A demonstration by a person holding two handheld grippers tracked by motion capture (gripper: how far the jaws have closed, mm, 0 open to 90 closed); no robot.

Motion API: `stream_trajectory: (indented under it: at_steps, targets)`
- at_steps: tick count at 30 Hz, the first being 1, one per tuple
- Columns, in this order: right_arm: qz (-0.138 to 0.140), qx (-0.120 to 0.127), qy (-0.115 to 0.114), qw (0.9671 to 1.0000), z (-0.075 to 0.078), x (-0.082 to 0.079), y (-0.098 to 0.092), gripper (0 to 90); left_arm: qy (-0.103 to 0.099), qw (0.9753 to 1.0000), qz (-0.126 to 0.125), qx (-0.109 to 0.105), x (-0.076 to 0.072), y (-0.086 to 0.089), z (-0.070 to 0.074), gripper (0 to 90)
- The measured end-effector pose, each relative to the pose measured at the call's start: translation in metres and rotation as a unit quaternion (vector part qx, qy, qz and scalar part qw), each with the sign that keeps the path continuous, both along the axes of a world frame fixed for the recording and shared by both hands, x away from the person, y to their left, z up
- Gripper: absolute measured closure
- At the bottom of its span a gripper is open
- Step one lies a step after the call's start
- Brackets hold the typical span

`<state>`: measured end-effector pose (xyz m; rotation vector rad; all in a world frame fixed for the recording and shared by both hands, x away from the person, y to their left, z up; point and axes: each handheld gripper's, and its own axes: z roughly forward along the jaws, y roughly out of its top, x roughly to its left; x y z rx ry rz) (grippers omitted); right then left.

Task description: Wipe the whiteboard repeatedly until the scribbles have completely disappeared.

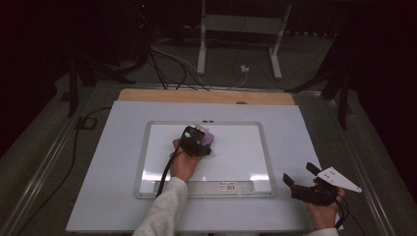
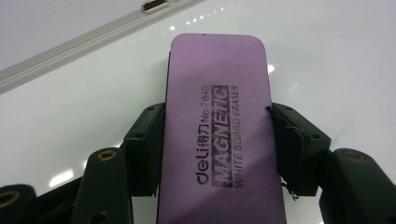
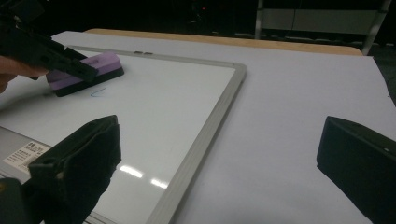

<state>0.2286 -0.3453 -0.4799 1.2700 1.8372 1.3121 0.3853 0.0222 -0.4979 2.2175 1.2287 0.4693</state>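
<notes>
Though clamped by tongs (image 2: 212,144), purple black-printed eraser (image 2: 219,126).

Black grippers, brass screw heads on fingers (image 2: 107,155); grey three-cornered plate (image 1: 338,179); black cables; light grey sleeve (image 1: 162,210)

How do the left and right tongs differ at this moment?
The left tongs are shut on the purple whiteboard eraser over the whiteboard; the right tongs gape open, holding nothing. The left are over the board, the right off its near right corner. Both have black jaws.
</notes>
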Motion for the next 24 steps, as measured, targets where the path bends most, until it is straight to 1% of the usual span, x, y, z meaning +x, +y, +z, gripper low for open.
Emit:
stream_trajectory:
  at_steps: [3,5,7,8,10,13,17,19,20,22,24]
  targets:
    - [0.0,-0.001,-0.001,1.0,0.0,0.0,0.0,0.0,0.0,0.9998,-0.018,0.004,-0.008,-0.008,0.001,42.0]
    - [0.0,0.0,-0.001,1.0,0.0,0.0,0.0,0.0,-0.003,0.9993,-0.036,0.006,-0.014,-0.014,0.001,42.0]
    - [0.0,-0.001,-0.001,1.0,0.0,0.0,0.0,0.0,-0.005,0.9989,-0.045,0.007,-0.017,-0.016,0.001,42.0]
    - [0.0,-0.001,-0.001,1.0,0.0,0.0,0.0,0.0,-0.005,0.9989,-0.045,0.006,-0.017,-0.015,0.001,42.0]
    - [-0.001,0.0,-0.001,1.0,0.0,-0.001,0.0,0.0,0.001,0.9991,-0.043,-0.004,-0.015,-0.013,0.0,42.0]
    - [-0.001,0.0,-0.002,1.0,0.001,-0.001,-0.001,0.0,-0.003,0.9995,-0.031,-0.002,-0.011,-0.009,0.0,42.0]
    - [-0.003,0.001,-0.002,1.0,0.001,-0.001,-0.002,0.0,-0.006,1.0,0.001,0.0,0.0,0.002,-0.001,42.0]
    - [-0.003,0.001,-0.002,1.0,0.001,-0.001,-0.002,0.0,-0.001,0.9999,0.015,-0.008,0.004,0.006,-0.001,42.0]
    - [-0.003,0.001,-0.002,1.0,0.001,-0.001,-0.002,0.0,0.004,0.9998,0.017,-0.012,0.005,0.007,-0.001,42.0]
    - [-0.003,0.001,-0.002,1.0,0.0,0.0,-0.002,0.0,-0.001,0.9999,0.016,-0.002,0.003,0.004,0.0,42.0]
    - [-0.002,0.001,0.0,1.0,0.0,0.0,-0.001,0.0,0.001,0.9999,0.009,-0.007,0.001,0.0,-0.001,42.0]
